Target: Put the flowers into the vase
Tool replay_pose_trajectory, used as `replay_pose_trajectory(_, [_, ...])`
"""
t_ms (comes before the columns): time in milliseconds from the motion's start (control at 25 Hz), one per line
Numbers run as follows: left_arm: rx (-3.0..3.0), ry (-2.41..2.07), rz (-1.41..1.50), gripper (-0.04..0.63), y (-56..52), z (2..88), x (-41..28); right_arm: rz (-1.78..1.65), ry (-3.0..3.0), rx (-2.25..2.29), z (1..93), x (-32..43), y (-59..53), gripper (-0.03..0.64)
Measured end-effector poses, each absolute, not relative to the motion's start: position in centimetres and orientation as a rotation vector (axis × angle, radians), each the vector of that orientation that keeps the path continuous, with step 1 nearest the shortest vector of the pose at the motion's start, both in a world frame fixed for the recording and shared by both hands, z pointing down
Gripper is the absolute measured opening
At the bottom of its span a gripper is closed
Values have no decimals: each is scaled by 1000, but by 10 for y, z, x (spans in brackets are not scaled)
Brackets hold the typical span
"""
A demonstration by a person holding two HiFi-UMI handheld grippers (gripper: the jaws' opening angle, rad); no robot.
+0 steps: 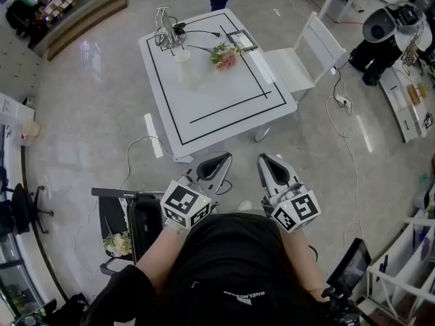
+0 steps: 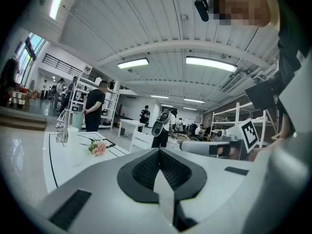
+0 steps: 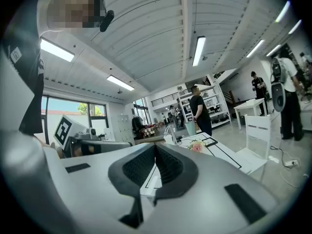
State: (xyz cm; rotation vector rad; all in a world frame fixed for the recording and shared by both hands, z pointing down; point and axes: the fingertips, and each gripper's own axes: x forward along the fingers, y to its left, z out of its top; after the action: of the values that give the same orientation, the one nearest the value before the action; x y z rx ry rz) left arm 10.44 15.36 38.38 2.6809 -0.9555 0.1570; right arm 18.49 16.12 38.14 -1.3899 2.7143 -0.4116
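A small bunch of pink flowers [image 1: 224, 55] lies on the white table [image 1: 224, 114], far ahead of me. Just to its left stands a white vase [image 1: 183, 61]. Both of my grippers hang in front of my body, well short of the table's near edge. My left gripper [image 1: 219, 161] and right gripper [image 1: 268, 161] are both shut with nothing between the pads. The left gripper view shows its closed jaws [image 2: 159, 167], with the flowers [image 2: 97, 148] and vase [image 2: 72, 133] small in the distance. From the right gripper [image 3: 155, 162] the flowers [image 3: 197, 146] are also seen far off.
A metal stand [image 1: 165, 29] and a dark tablet [image 1: 242, 40] sit at the table's far side. A white chair [image 1: 306, 53] stands at its right. Cables trail on the floor. A black cart [image 1: 136, 226] with another bouquet [image 1: 118, 244] is at my left. People stand beyond the table.
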Motion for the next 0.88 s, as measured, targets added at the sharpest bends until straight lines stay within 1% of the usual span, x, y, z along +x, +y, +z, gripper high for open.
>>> replay_pose_trajectory(640, [2666,-1025,258,5,155,400,187,-516,2678,-1355,404,268,151,12])
replay_pose_trajectory(880, [2656,-1058,288,5,152,403,197,-536,2681,-1323,407,279,142,12])
